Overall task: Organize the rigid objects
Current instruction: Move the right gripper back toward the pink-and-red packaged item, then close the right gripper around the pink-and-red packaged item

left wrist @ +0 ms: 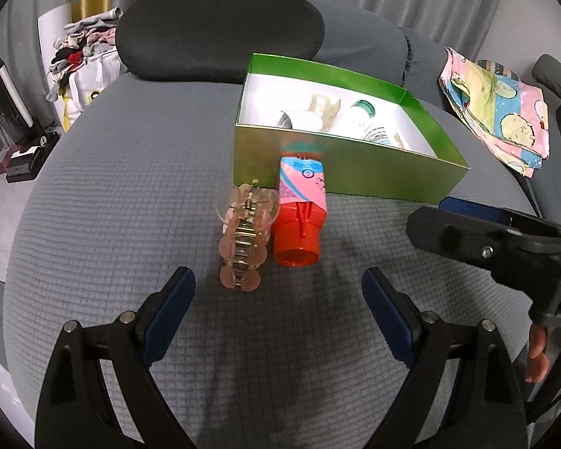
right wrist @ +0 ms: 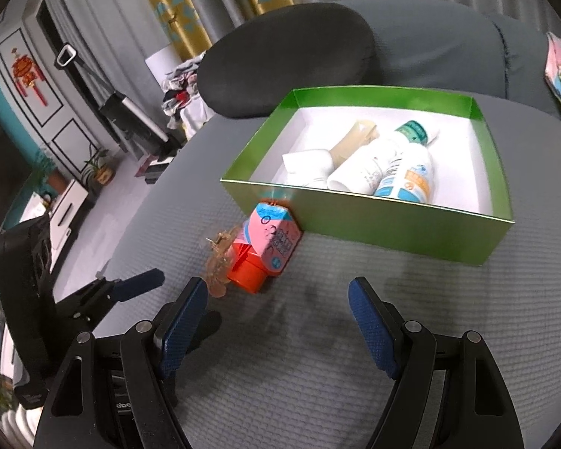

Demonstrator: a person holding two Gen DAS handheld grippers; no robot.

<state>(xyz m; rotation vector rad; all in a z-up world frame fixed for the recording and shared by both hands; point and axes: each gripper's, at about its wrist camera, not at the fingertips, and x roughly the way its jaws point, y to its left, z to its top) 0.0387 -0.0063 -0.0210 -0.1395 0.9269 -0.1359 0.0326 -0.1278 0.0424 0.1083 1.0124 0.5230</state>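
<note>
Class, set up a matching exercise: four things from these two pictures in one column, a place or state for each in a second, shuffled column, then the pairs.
Things
1. green box
2. pink tube with red cap
3. amber hair claw
4. left gripper

Places or states
A. jaws open, nothing between them
B. lying against the box's front wall
C. holds bottles and tubes
D. beside the red cap, outside the box

Pairs: 1-C, 2-B, 3-D, 4-A

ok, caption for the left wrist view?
Open left gripper above hair clip and red-capped tube lying before green box.
</note>
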